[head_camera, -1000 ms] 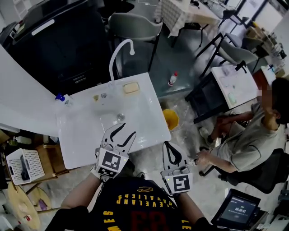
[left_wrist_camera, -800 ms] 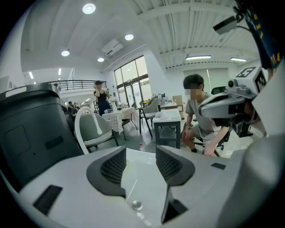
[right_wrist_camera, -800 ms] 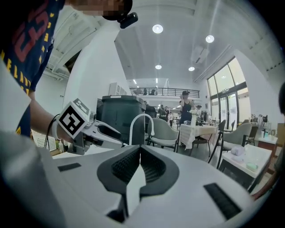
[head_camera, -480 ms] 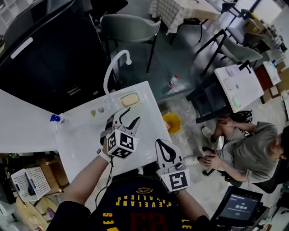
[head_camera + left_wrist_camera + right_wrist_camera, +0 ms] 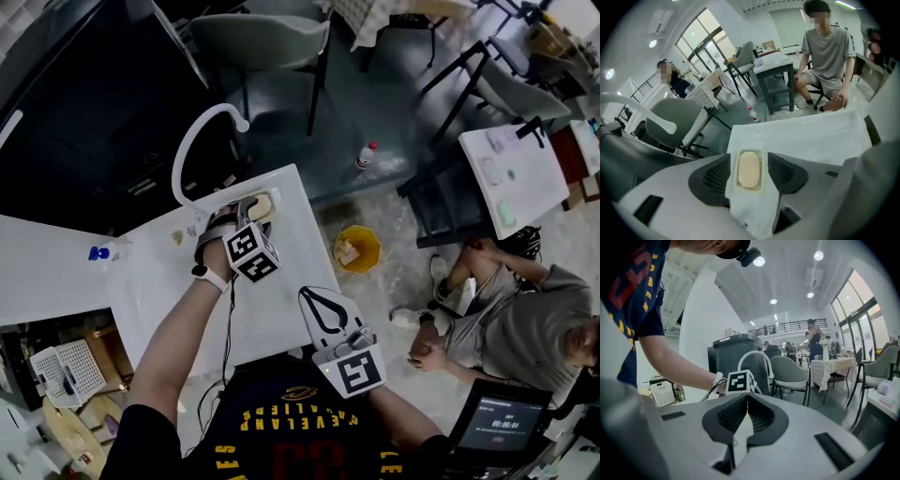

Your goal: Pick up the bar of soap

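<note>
I'm at the approach step. My left gripper (image 5: 242,211) hangs over the far right corner of the sink top (image 5: 811,136), pointing steeply down. Its jaws have just been opening and now stand wide apart, pressing on nothing.

The bar of soap (image 5: 749,169) lies flat in a shallow recess (image 5: 762,183) at that corner, not far from the tap (image 5: 192,141). In the left gripper view it sits framed between my two pads, seemingly below them and not yet touched.

My right gripper (image 5: 745,401) has its jaws closed on nothing and waits by the near edge.

Next, I judge, the left jaws must go down squarely so a pad lands along each long side of the soap, then close. The recess rim leaves little room, and soap may slip under a skewed squeeze.
</note>
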The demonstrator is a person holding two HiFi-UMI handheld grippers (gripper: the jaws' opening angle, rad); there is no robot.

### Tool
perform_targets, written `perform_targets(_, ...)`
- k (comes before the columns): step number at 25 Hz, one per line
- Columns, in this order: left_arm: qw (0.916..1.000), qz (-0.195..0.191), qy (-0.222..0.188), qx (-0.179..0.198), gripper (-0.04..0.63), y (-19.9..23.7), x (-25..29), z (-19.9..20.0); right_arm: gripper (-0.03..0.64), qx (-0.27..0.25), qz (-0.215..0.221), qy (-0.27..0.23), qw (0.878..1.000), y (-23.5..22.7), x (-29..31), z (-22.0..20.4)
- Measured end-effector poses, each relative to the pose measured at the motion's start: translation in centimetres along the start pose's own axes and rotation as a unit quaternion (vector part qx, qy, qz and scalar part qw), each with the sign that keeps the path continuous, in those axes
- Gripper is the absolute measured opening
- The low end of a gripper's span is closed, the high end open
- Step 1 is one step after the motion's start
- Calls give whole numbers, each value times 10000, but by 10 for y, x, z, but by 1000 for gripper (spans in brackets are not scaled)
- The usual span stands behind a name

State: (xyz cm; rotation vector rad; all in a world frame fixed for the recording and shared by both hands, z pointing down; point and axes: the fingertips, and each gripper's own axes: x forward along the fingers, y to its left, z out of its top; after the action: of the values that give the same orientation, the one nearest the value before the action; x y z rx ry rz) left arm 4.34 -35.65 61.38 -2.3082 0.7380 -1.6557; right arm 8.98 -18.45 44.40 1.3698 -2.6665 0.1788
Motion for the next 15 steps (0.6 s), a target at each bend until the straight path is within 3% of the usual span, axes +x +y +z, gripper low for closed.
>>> perform_targets(3, 9981, -419, 412, -195, 265, -3, 22, -17, 17, 66, 91, 109, 9999, -7, 1, -6)
perform_targets(6, 9951, -686, 697, -118, 267, 2, 36, -25, 17, 137, 104, 190, 9997, -20, 2, -12)
perform_targets(9, 9915, -1008, 819, -51, 268, 6, 48, -26, 17, 328, 12, 86, 9994, -36, 5, -15)
perform_targets(12, 9873, -1367, 772, -251, 270, 3, 57, -28, 17, 504, -94, 13, 9987, -48, 7, -15)
perform_targets(15, 9841, -1531, 886, -166, 270, -2, 64, -33, 17, 440, -2, 267, 9987, -51, 10, -26)
